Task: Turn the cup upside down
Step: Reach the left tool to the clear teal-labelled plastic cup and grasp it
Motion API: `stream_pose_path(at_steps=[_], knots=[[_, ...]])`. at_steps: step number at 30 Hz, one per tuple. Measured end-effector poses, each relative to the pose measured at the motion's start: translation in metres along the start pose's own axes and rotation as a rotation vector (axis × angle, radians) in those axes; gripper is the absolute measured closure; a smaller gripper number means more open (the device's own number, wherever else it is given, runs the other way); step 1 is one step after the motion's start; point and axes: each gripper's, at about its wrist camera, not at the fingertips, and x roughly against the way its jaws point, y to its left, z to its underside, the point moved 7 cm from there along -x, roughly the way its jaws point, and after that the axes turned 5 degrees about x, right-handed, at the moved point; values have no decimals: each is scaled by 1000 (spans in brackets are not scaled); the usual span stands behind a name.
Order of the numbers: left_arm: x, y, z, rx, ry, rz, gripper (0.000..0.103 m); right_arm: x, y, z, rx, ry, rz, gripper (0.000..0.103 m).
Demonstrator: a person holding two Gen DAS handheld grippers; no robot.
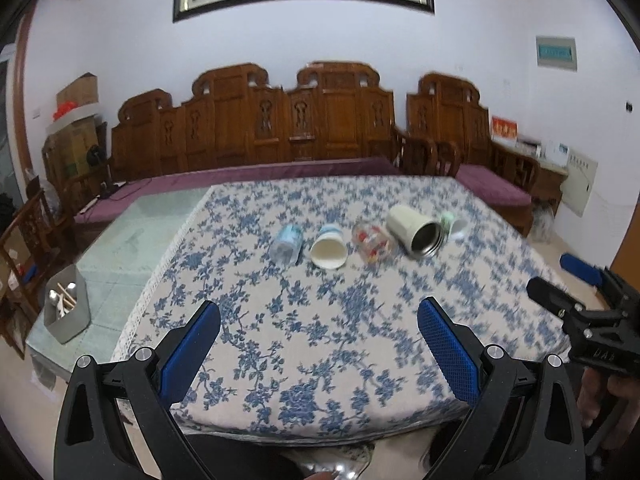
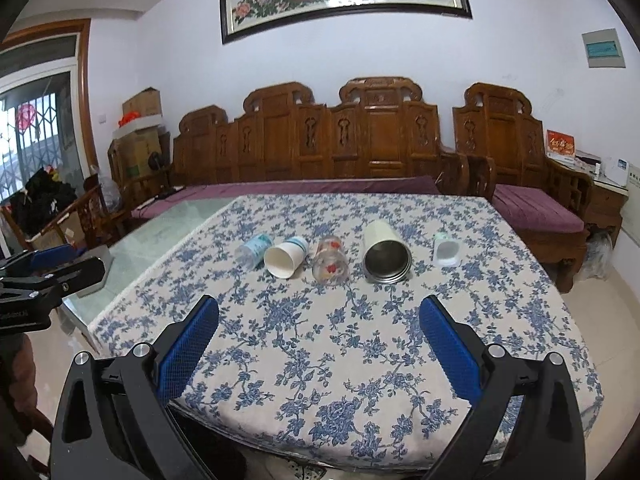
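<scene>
Several cups lie on their sides in a row on the blue-flowered tablecloth (image 2: 320, 352). From left: a clear blue-patterned cup (image 2: 251, 249), a white paper cup (image 2: 285, 258), a clear glass with red flowers (image 2: 330, 261), a cream steel-lined mug (image 2: 385, 254), and a small pale green cup (image 2: 445, 251). The same row shows in the left wrist view: paper cup (image 1: 329, 247), flowered glass (image 1: 372, 242), steel mug (image 1: 416, 232). My left gripper (image 1: 319, 316) and right gripper (image 2: 319, 316) are both open and empty, well short of the cups near the table's front edge.
A grey holder with utensils (image 1: 66, 308) stands on the bare glass tabletop at the left. A carved wooden sofa (image 2: 320, 148) with purple cushions lines the far wall. The right gripper shows at the right edge of the left wrist view (image 1: 580, 304).
</scene>
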Motion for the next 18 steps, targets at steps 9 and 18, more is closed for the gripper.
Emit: stream_pose_path(at_steps=[9,18], knots=[[-61,21,2,-8,101,-3,8,-70,-3,12,47,91,-36,3],[-125,39,-10,-15,166,13,16,-134,-6,11,37,148,-67,11]])
